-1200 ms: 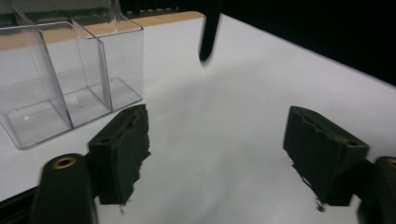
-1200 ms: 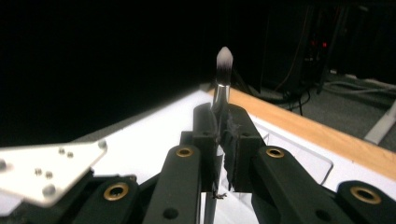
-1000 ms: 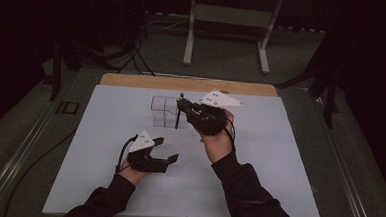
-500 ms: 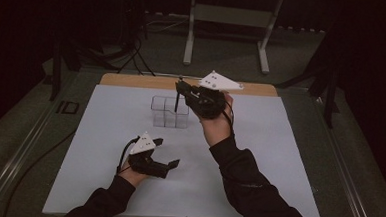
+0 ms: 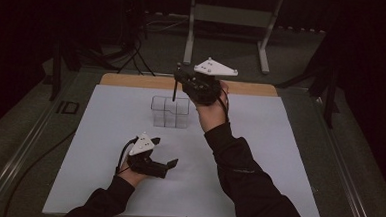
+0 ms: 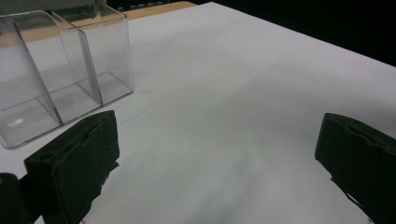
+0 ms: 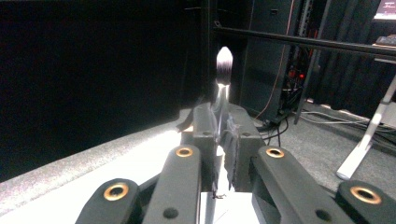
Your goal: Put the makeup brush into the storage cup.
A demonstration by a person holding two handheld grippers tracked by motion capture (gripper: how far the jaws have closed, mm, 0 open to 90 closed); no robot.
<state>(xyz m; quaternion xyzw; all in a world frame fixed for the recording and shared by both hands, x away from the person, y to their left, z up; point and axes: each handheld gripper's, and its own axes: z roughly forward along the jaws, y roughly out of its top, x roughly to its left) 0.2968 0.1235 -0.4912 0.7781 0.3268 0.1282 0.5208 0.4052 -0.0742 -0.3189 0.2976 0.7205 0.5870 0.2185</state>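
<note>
Clear plastic organizer (image 5: 170,111) with several compartments, standing on white table cover (image 5: 258,157) toward far side. Right gripper (image 5: 178,77) raised above organizer's right edge, jaws clamped on slim makeup brush (image 7: 224,63); brush handle (image 5: 174,90) hanging down over compartments, bristle end sticking up past jaws in right gripper view. Left gripper (image 5: 164,152) resting low on cover, nearer the person, apart from organizer; jaws just opened wide, nothing between them, organizer (image 6: 60,70) close by.
</note>
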